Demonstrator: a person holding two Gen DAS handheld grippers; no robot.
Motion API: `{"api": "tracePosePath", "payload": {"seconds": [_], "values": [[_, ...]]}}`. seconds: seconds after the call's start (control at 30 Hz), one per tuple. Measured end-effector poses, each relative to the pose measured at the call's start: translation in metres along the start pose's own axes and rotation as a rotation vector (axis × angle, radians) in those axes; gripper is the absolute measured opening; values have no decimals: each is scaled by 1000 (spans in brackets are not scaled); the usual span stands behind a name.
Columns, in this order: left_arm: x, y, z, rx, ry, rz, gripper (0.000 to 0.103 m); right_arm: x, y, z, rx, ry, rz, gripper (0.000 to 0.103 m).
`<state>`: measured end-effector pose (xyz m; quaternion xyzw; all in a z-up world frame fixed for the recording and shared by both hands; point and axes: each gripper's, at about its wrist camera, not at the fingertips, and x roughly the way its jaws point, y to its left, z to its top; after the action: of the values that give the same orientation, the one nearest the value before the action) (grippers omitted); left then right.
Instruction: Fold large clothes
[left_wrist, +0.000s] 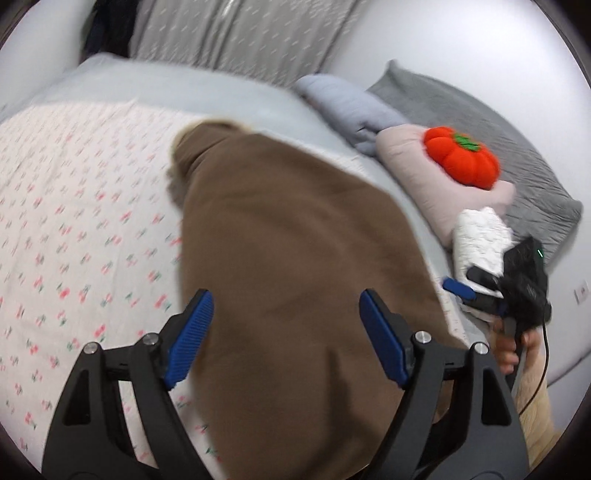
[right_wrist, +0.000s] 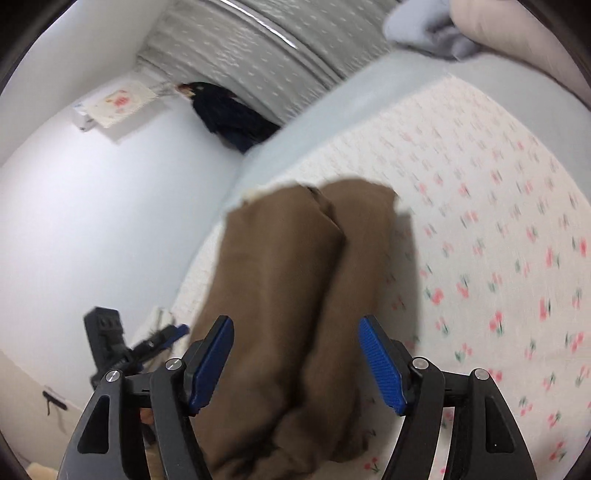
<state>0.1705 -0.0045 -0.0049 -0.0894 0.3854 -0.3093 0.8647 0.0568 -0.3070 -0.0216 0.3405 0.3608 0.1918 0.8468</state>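
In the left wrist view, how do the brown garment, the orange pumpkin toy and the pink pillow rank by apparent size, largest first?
1. brown garment, by far the largest, though it lies nearest the camera.
2. pink pillow, partly covered by the toy.
3. orange pumpkin toy, smallest; it rests on the pillow, so this comparison is fair.

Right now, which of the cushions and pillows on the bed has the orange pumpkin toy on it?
The pale pink pillow; the pumpkin rests on it, unlike the grey pillow.
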Motion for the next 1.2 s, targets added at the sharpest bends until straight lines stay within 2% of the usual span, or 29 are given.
{"api": "tracePosePath", "payload": {"seconds": [0.1,0.2,0.3,0.33,0.37,0.47,0.53,0.6,0.67,0.77,0.8,0.83,0.9,0.97,1.03,1.2], "values": [[8,-7,3,10,-17,-27,81,18,-2,27,-14,20,-3,72],[17,-7,4,19,-36,-26,81,63,-8,43,5,87,-6,66],[23,-6,10,34,-49,13,81,107,-11,61,7,164,-103,42],[22,-6,13,39,-57,19,81,113,-10,62,4,170,-110,31],[21,-8,16,46,-67,17,81,113,-2,67,-5,155,-110,18],[20,-12,27,81,-106,5,81,80,36,79,-102,0,-18,14],[29,-15,33,97,-94,-12,81,59,48,85,-143,-85,-21,14],[46,-18,33,105,-50,-37,81,55,31,90,-120,-116,-61,14],[67,-20,28,132,-10,-49,81,63,-6,91,-32,-97,-77,14],[84,-33,17,232,8,11,81,96,-69,72,107,2,-133,16],[85,-36,15,264,9,34,81,106,-83,62,142,33,-128,18],[84,-37,14,284,10,46,81,105,-89,58,169,26,-109,23],[78,-33,15,281,13,58,81,94,-87,58,192,9,-97,30],[69,-33,15,257,22,64,81,80,-75,62,165,6,-142,41],[58,-33,15,240,27,28,81,53,-50,61,86,-10,-173,41],[26,-46,3,266,12,-76,79,6,2,31,-82,-4,-142,46]]}}
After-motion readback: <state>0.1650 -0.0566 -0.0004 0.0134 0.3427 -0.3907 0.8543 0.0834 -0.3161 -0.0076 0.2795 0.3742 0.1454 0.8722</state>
